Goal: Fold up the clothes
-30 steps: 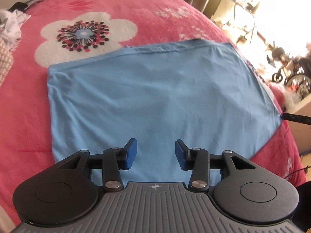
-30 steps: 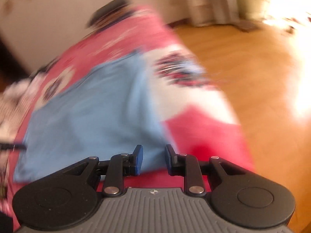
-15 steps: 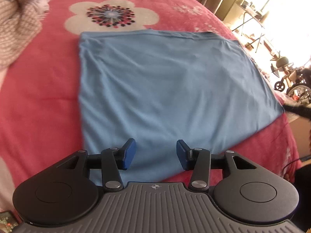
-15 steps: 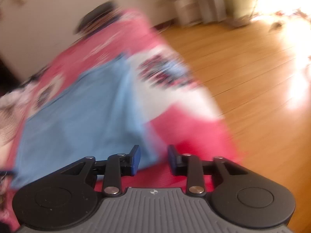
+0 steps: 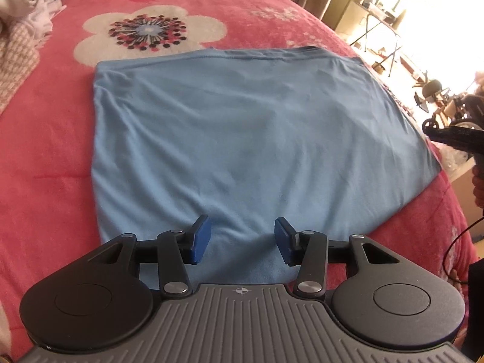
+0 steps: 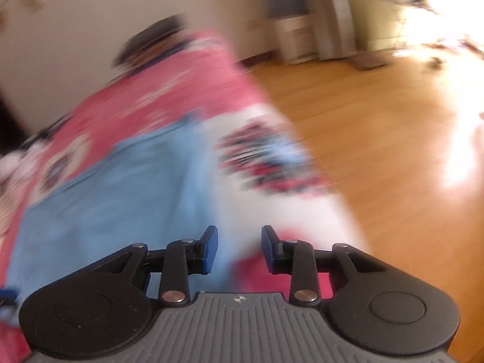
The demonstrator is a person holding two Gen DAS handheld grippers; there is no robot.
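Left wrist view: the blue shirt [image 5: 251, 151] lies folded flat on the pink bed [image 5: 45, 151], filling mid-frame below a big white flower print [image 5: 148, 30]. The left gripper [image 5: 240, 242] hangs over the shirt's near edge, jaws partly open, nothing between them. A pale clothes heap [image 5: 18, 21] sits upper left.

Right wrist view, blurred: the right gripper [image 6: 239, 249] is over the shirt's [image 6: 106, 196] corner at the bed's edge [image 6: 181, 69], jaws just widened, partly open and empty. Wood floor [image 6: 393, 151] fills the right.
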